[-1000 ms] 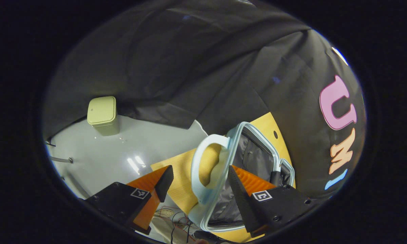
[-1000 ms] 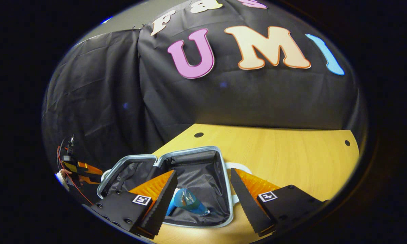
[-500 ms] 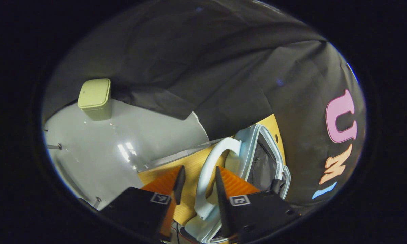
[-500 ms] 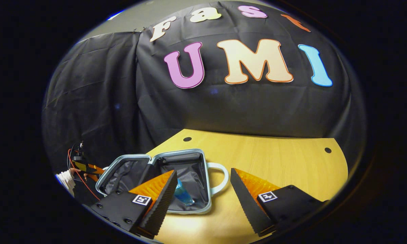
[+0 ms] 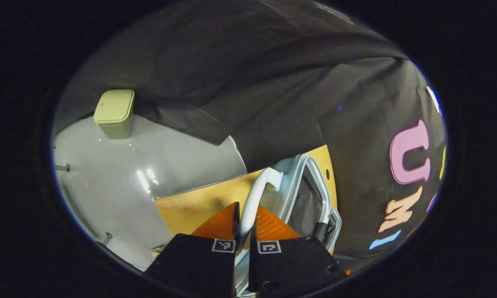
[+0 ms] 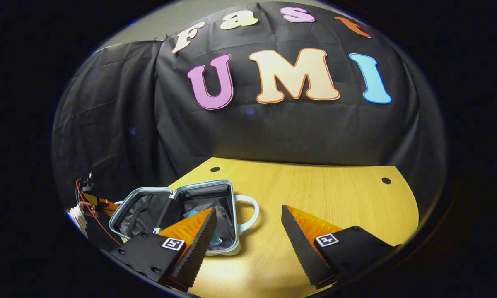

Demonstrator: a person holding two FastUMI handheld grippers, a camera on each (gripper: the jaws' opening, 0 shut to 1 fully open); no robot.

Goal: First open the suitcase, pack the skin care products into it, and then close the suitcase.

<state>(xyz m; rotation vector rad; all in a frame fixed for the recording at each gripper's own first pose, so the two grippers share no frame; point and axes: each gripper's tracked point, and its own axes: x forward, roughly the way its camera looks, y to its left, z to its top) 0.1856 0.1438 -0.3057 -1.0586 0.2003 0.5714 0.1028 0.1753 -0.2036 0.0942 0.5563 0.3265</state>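
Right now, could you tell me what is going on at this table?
A person is packing a small suitcase that lies open on the wooden table. A blue skin care bottle already lies in one half. The left gripper is shut on the handle of the other half, seemingly to fold it shut. The right gripper hovers open above the table, holding nothing.

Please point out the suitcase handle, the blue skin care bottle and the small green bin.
suitcase handle (image 5: 260, 187), left gripper view, its curved bar.
blue bottle (image 6: 215, 239), right gripper view, its lower end.
green bin (image 5: 113, 107), left gripper view, its lid.
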